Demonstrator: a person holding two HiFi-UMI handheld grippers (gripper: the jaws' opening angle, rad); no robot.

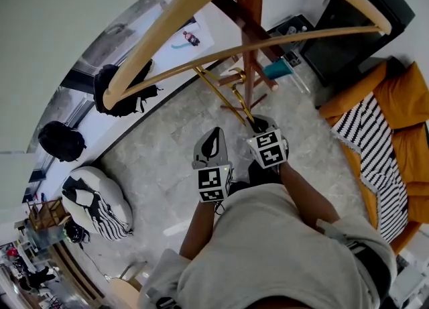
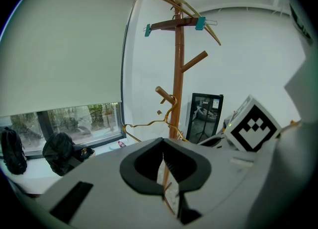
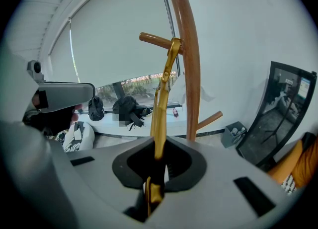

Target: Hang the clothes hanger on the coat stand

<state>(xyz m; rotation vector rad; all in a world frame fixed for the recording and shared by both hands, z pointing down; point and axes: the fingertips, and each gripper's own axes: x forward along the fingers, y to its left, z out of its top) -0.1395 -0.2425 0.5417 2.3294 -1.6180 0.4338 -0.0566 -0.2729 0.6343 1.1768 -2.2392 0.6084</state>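
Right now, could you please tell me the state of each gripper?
Left gripper: closed but for a slit, holding nothing.
Right gripper: closed on the gold metal clothes hanger.

Lounge, orange sofa (image 1: 402,120), beanbag (image 1: 94,204), marble floor (image 1: 161,187)

The clothes hanger (image 3: 159,118) is glossy gold metal, the coat stand (image 3: 191,74) smooth varnished wood
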